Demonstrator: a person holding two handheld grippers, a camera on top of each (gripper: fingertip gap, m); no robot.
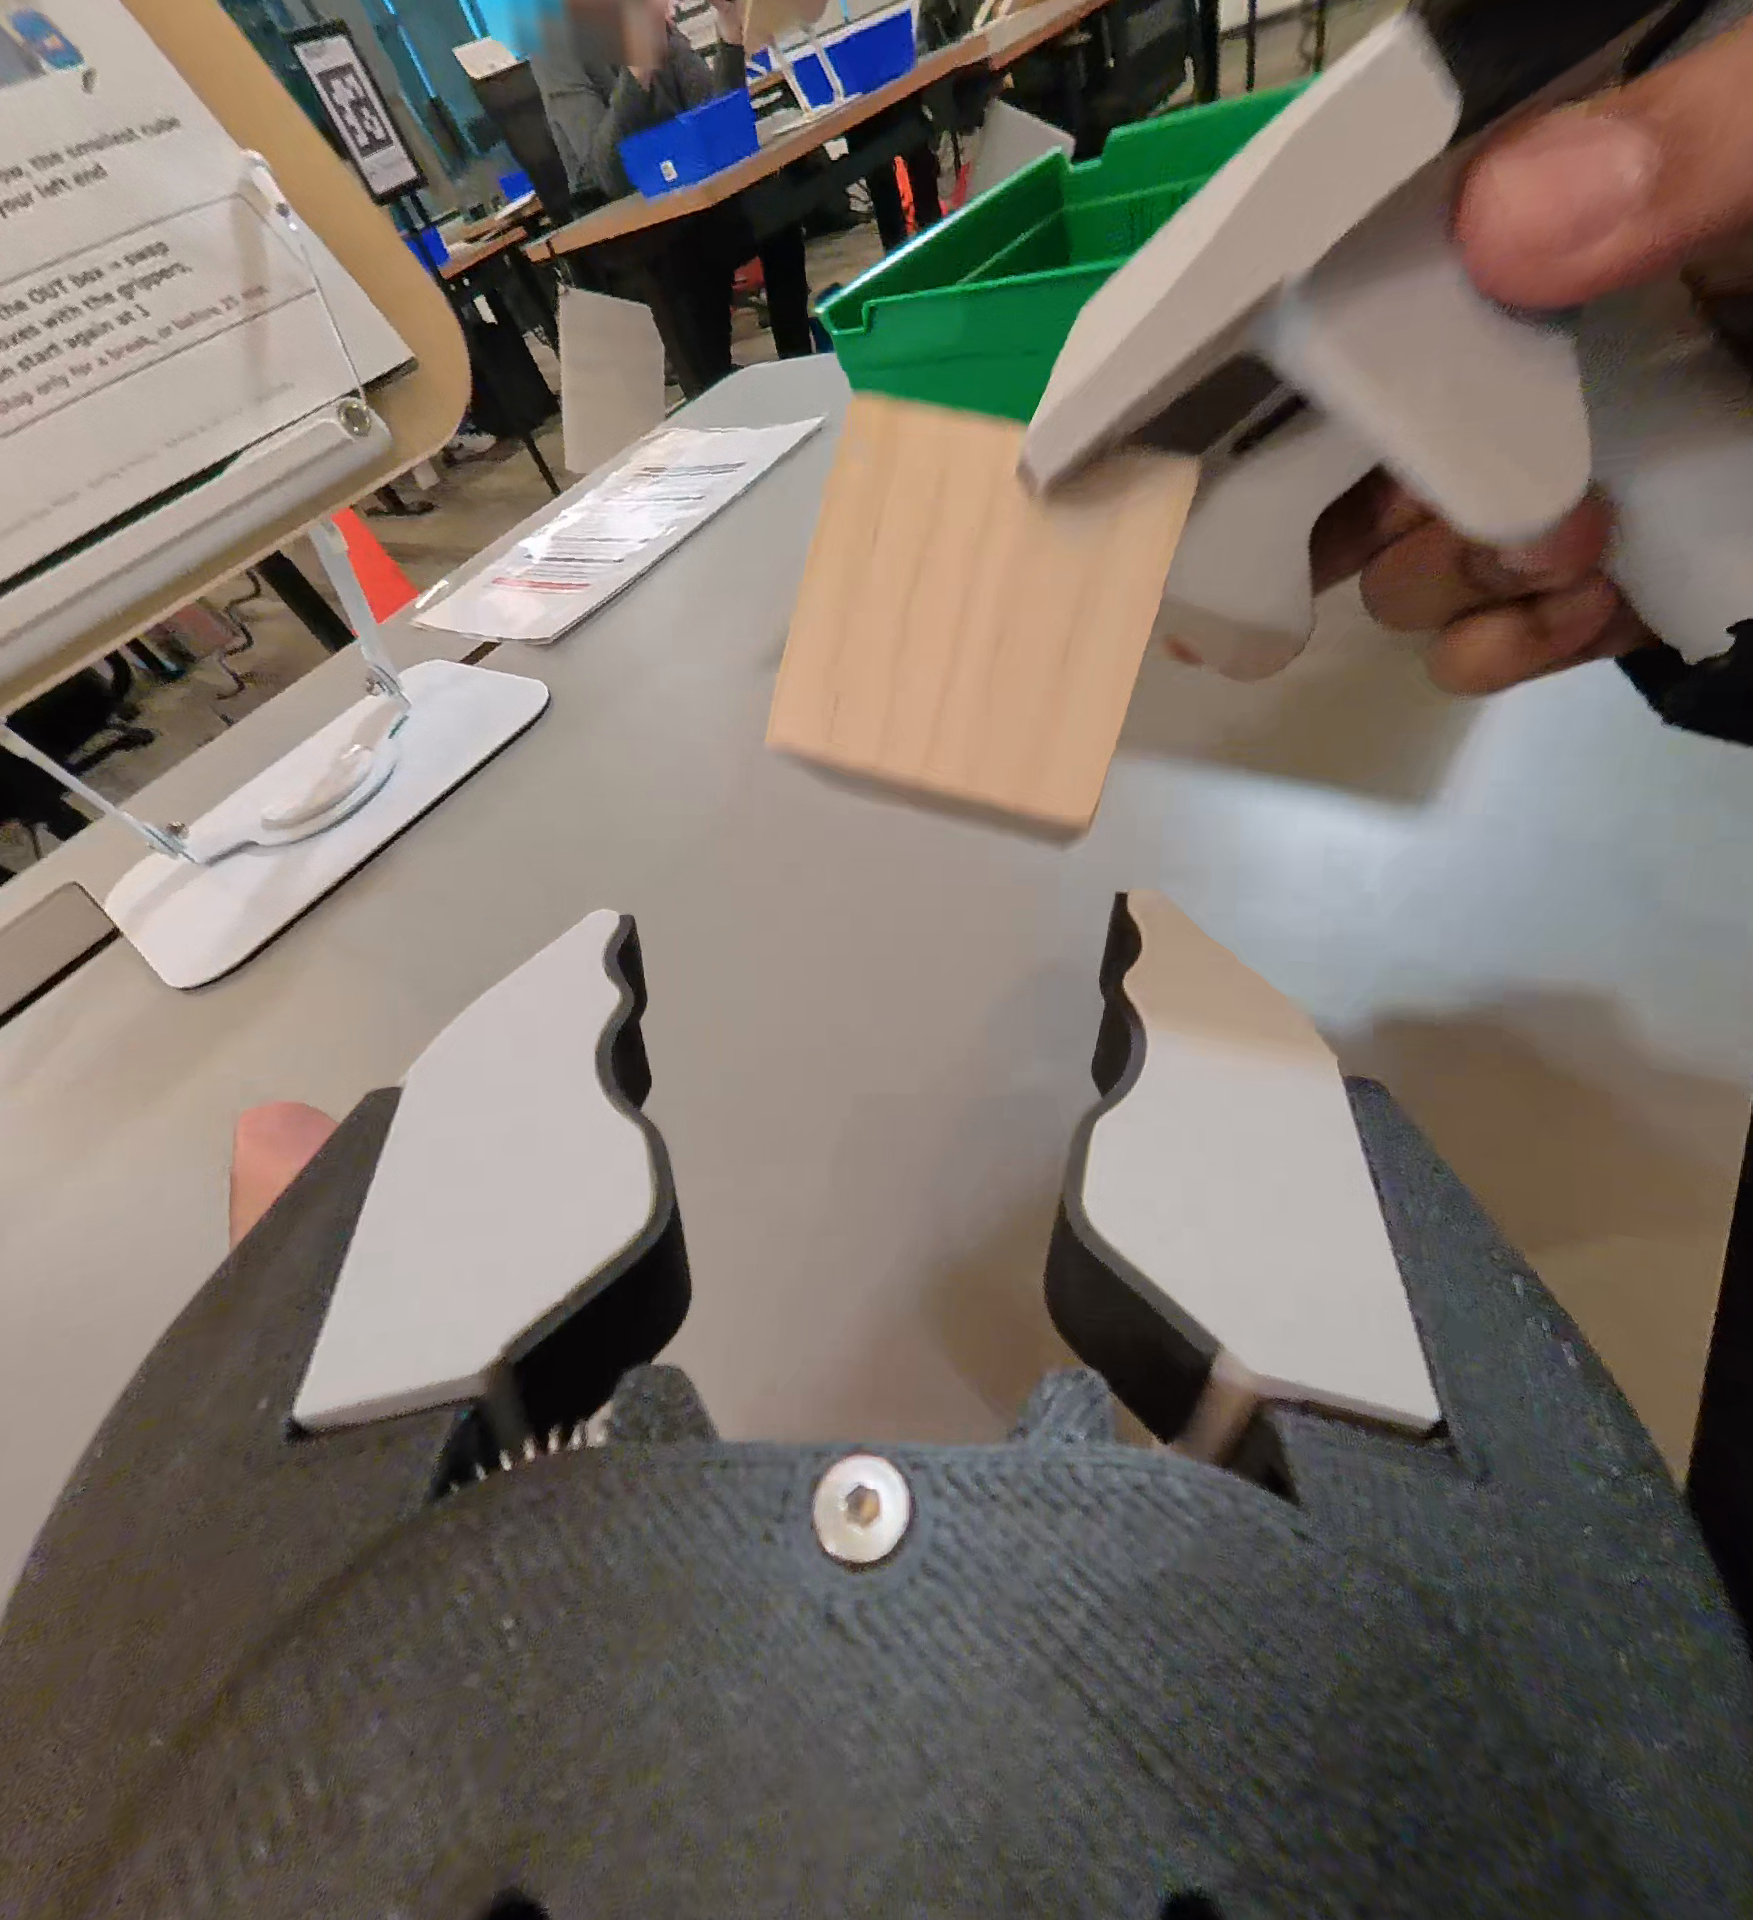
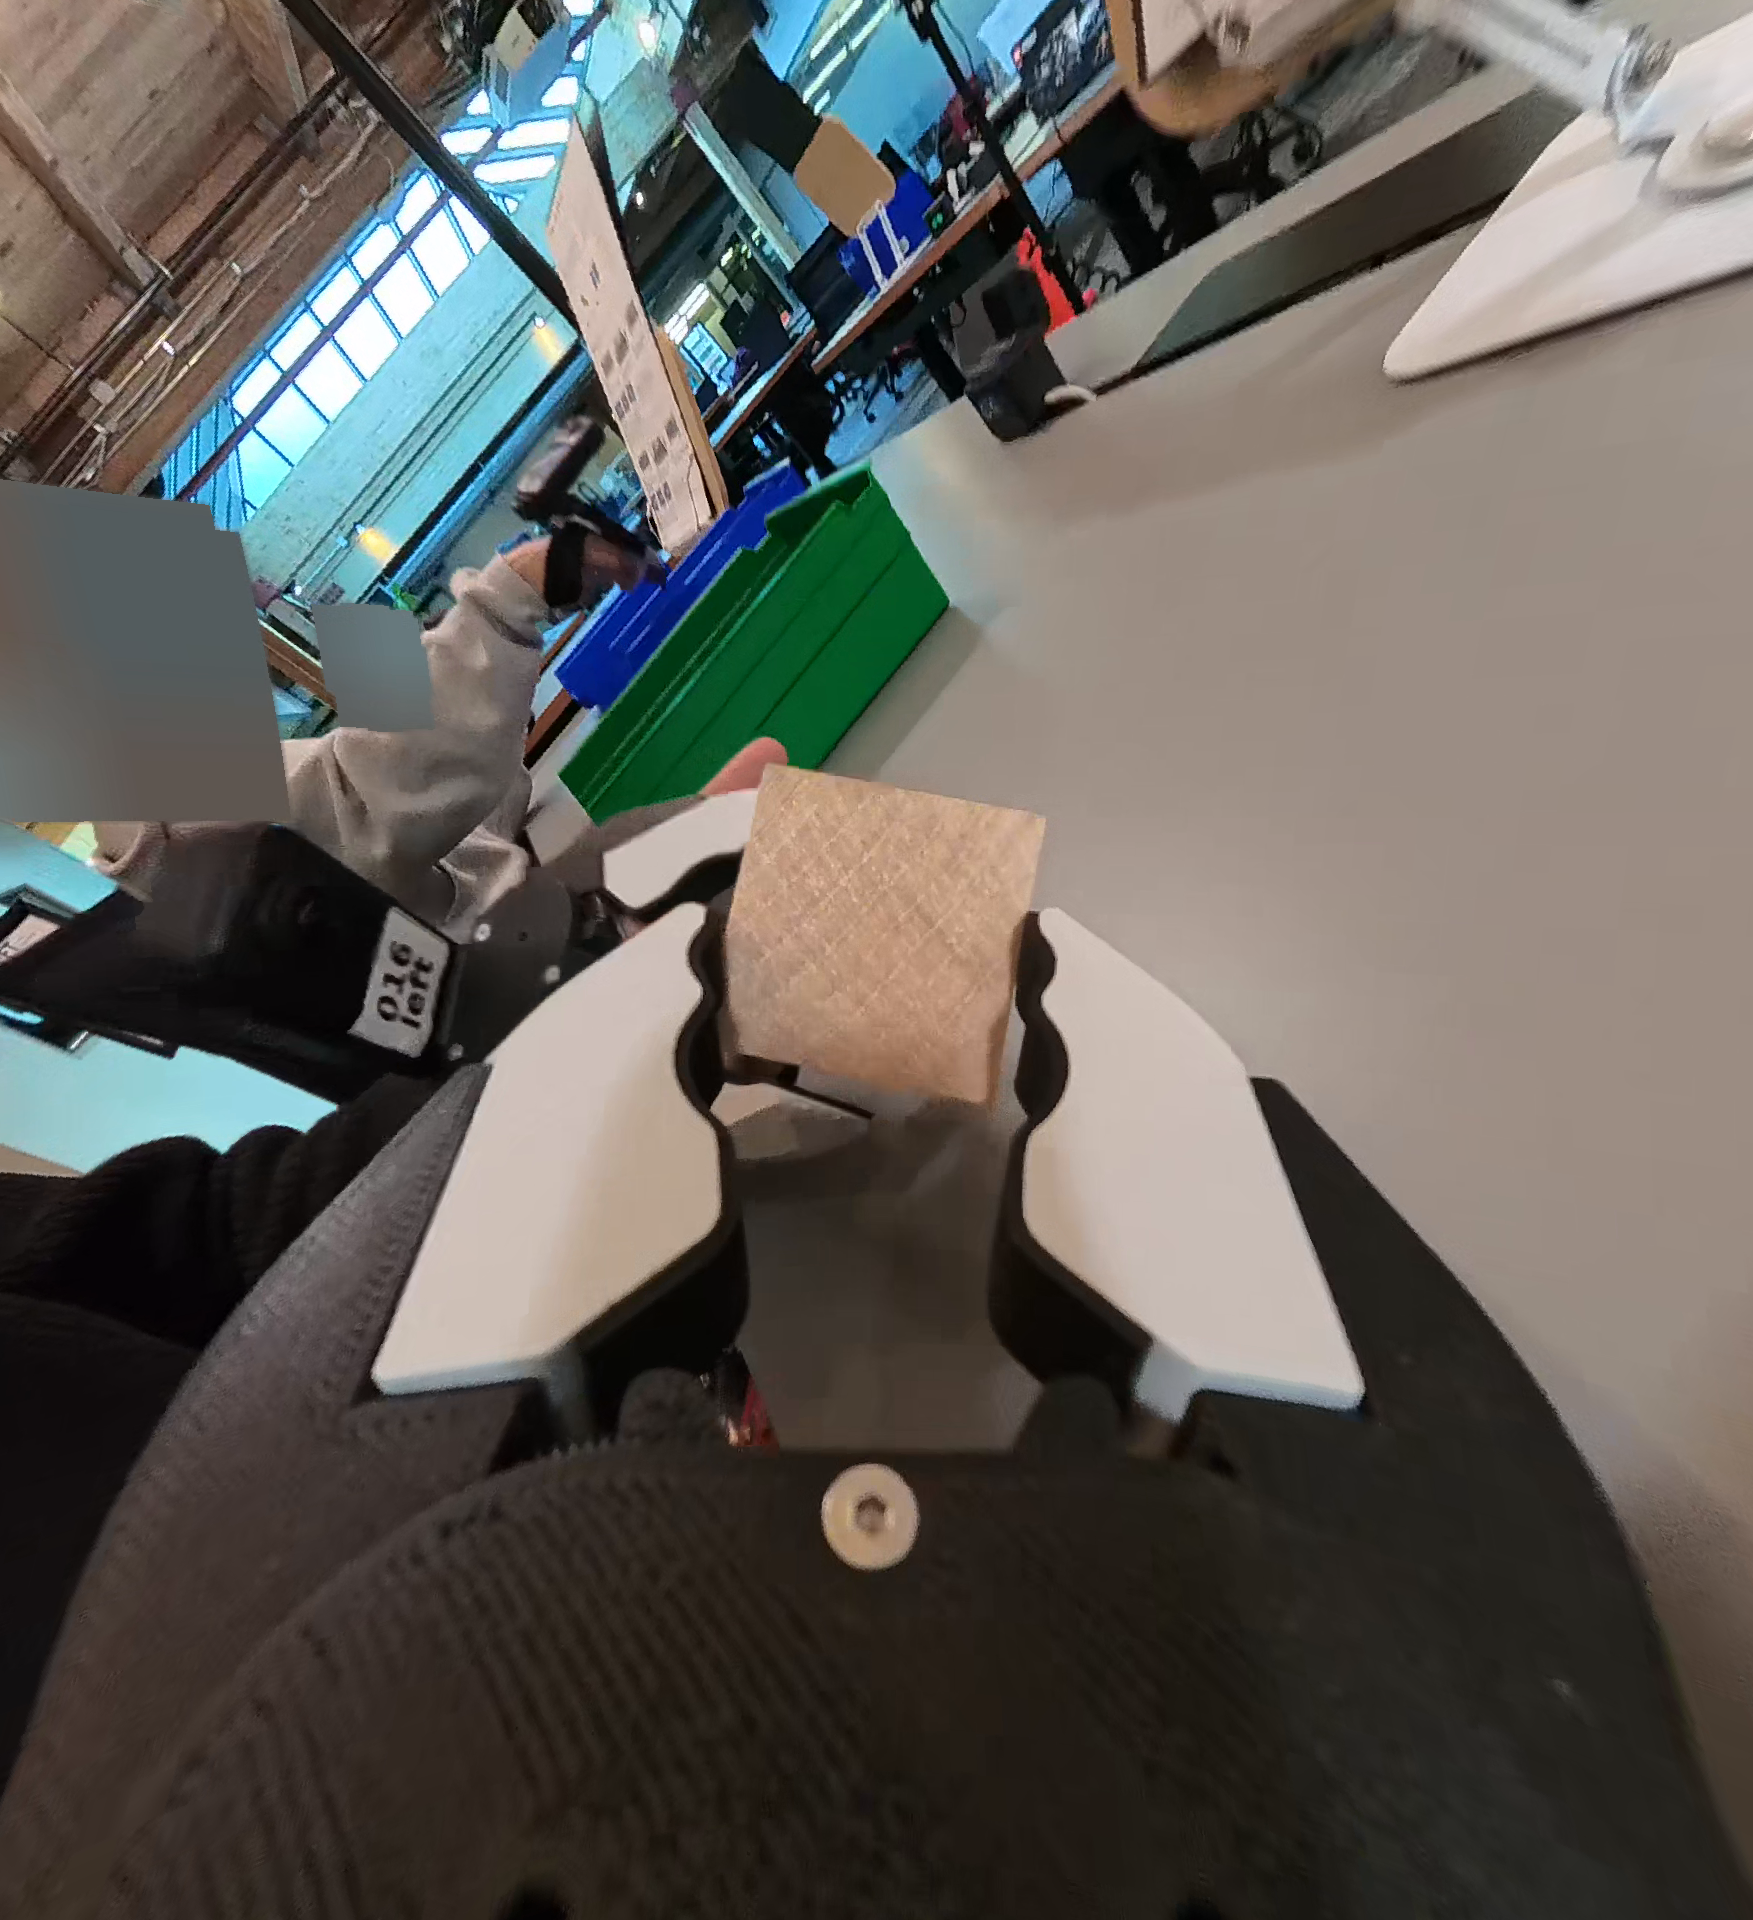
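The left gripper (image 1: 872, 997) gapes empty just below the wooden block (image 1: 965, 613), a light, rigid piece clenched across flat sides by the right gripper (image 2: 867, 977).

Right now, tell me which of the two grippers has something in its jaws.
The right gripper: it clamps the wooden block, while the left gripper is open and empty.

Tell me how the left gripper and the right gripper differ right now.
The left gripper is open with nothing between its fingers; the right gripper is shut on a pale wooden block. The left gripper points level over the grey table; the right gripper is tilted, holding the block in the air above the table. Both have white-faced fingers with wavy black pads on textured black bodies.
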